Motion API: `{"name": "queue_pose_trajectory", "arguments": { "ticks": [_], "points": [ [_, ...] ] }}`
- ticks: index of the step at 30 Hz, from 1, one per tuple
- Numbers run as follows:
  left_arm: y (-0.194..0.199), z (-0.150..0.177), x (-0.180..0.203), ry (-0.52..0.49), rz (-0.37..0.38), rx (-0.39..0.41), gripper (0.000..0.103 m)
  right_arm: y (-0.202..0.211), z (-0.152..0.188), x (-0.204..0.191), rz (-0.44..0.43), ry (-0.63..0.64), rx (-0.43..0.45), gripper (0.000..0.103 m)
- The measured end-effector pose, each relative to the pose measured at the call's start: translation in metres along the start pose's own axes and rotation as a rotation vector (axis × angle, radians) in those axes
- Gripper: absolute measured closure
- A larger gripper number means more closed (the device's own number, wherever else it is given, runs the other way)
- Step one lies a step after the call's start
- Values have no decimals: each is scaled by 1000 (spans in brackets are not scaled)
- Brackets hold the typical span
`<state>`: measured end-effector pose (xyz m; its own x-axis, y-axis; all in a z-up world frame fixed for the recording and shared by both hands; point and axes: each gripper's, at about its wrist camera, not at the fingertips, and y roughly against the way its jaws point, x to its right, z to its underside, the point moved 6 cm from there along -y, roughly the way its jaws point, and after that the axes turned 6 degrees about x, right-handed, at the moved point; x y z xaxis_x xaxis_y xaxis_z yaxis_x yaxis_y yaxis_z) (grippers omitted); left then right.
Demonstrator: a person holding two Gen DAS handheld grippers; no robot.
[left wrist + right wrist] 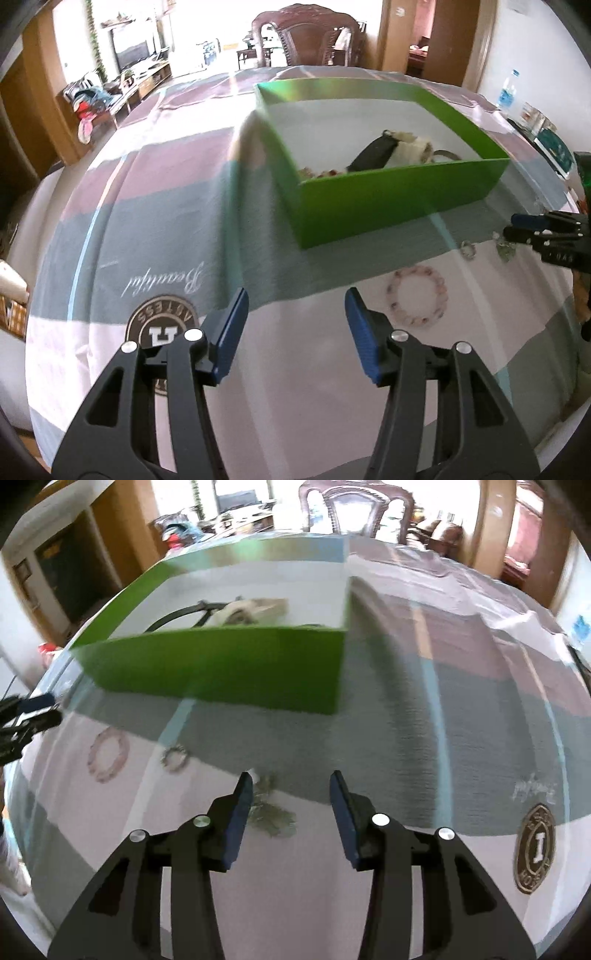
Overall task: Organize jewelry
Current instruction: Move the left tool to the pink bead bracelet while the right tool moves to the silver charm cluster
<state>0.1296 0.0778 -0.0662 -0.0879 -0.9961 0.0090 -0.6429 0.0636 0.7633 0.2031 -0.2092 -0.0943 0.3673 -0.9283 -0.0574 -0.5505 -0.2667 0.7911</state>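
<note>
A green box (391, 199) stands on the striped cloth; it holds a black strap, a cream piece and a beaded bracelet. It also shows in the right wrist view (229, 668). A pink bead bracelet (417, 295) (108, 755), a small silver ring (468, 249) (174, 758) and a greenish silver pendant piece (505, 251) (271, 818) lie on the cloth before the box. My left gripper (295, 314) is open and empty, left of the pink bracelet. My right gripper (291, 797) is open, low over the cloth, its left finger beside the pendant piece.
The striped cloth (166, 229) covers the table, with a round printed badge (162, 328) near my left gripper and another badge (533, 849) at the right. A carved wooden chair (306, 37) stands behind the table. A water bottle (509, 90) stands at the far right.
</note>
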Motion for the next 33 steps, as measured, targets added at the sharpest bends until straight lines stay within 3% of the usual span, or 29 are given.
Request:
{"name": "queue_pose_trajectory", "arguments": {
  "ticks": [2, 3, 5, 11, 14, 19, 26, 33],
  "points": [
    [3, 7, -6, 17, -4, -3, 49, 0, -3, 4, 12, -15, -1, 73],
    [5, 12, -11, 21, -4, -7, 48, 1, -4, 6, 8, -28, 0, 86],
    [8, 20, -12, 22, -6, -14, 46, 4, -5, 12, -27, -65, 6, 94],
    [8, 27, 3, 2, 30, -23, 43, 16, -12, 23, -63, -130, 34, 92],
    [3, 25, 20, -30, 63, -25, 41, 15, -8, 20, -69, -100, 6, 78],
    [8, 28, 25, -64, 59, -18, 40, 8, 3, 4, -68, -5, -39, 78],
    [25, 37, -16, 24, -30, -7, 37, 5, 10, -27, -132, 76, -42, 78],
    [15, 37, -2, 21, 22, -18, 36, 6, 13, -42, -181, 117, -43, 78]
  ]
}}
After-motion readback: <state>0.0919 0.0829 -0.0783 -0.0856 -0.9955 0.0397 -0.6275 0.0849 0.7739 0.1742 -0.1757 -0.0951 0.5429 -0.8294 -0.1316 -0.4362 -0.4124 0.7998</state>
